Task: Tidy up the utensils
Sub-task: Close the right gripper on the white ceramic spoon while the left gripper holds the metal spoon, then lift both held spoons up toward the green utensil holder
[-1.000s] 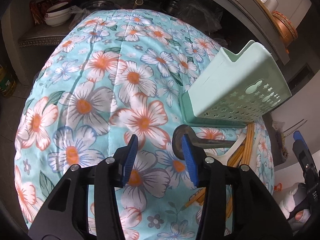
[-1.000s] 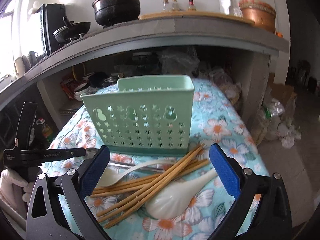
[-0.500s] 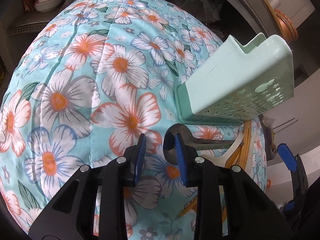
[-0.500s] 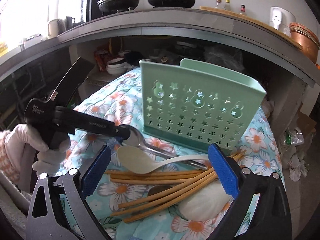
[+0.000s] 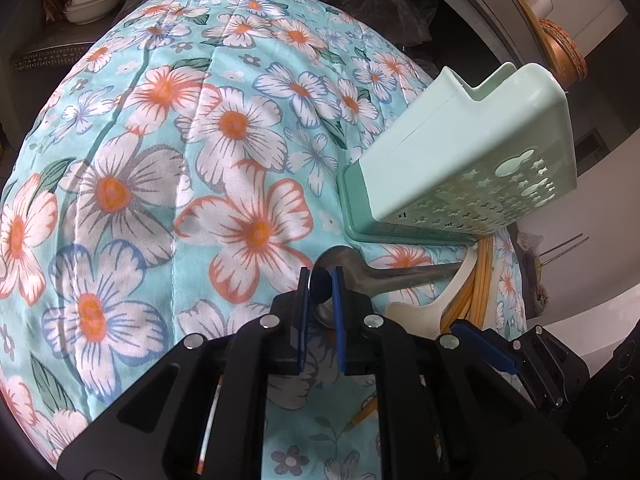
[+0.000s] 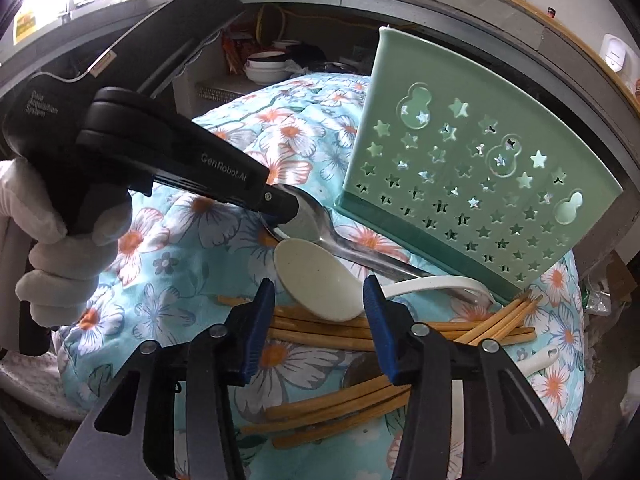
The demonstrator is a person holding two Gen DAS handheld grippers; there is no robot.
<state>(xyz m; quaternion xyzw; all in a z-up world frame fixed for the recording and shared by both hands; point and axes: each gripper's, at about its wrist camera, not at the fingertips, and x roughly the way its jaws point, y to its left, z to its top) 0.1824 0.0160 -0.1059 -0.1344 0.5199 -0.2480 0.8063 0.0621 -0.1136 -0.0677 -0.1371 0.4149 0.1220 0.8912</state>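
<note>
Picking up spoons: left gripper [image 5: 320, 300] jaws just closing, pinching metal spoon [image 6: 320, 228]; right gripper [image 6: 318, 312] jaws just closing, half-wide around white spoon [image 6: 316, 280]. Next, lifting into holder [image 6: 460, 168] at 1 o'clock.

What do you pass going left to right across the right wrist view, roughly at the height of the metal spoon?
White-gloved hand → left gripper shut on the bowl of the metal spoon → mint green utensil holder.

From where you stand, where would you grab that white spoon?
Probably by the bowl of the white spoon, coming from above: it lies flat on the chopsticks, facing the right gripper, while its handle runs under the green holder's edge.
</note>
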